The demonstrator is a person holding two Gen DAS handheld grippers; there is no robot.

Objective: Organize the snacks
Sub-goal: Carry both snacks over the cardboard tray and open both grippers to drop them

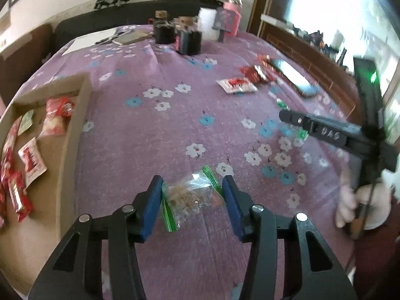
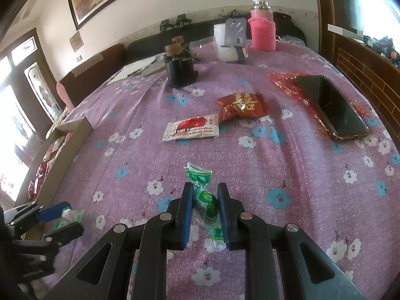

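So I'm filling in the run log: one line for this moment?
left hand-held gripper: around clear snack bag | right hand-held gripper: shut on green candy | box: holds snacks | two packets loose

A cardboard box (image 1: 75, 135) sits at the left edge of the desk (image 1: 155, 135) with snack packets (image 1: 32, 161) inside. Two more packets (image 2: 191, 127) (image 2: 242, 106) lie side by side mid-desk, a phone (image 2: 332, 105) to their right. Jars (image 2: 180, 71) and a bottle (image 2: 262, 28) stand along the far edge.
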